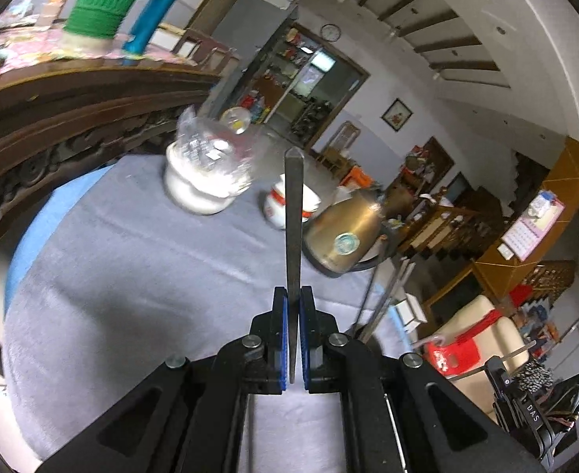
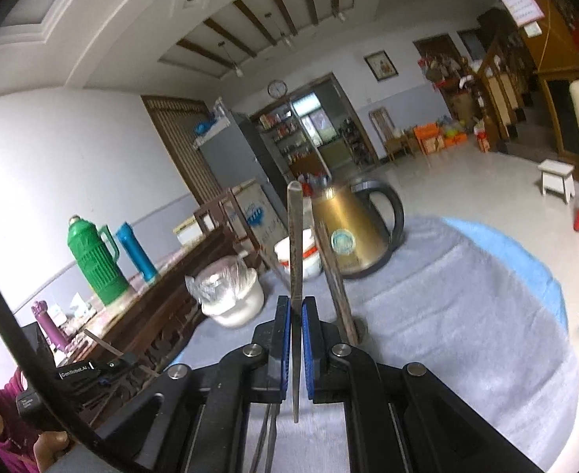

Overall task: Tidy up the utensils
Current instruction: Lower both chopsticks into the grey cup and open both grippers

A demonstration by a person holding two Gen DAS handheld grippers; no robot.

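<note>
Utensil (image 1: 292, 213) pinched upright between left claw (image 1: 293, 339) pads.

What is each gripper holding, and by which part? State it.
Left gripper: a flat metal utensil handle, clamped low. Right gripper: another flat metal strip, likewise.

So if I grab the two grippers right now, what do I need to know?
Left gripper: jaws shut on a flat metal utensil that sticks up past them.
Right gripper: jaws shut on a second metal utensil, also pointing up.
Both are held above the grey-covered table. On it: a gold kettle, a white pot with a plastic cover and a white and red jar.
Another long utensil leans just right of the right gripper.
Done: both picked up. Left: set them down; no holder is clearly visible.
</note>
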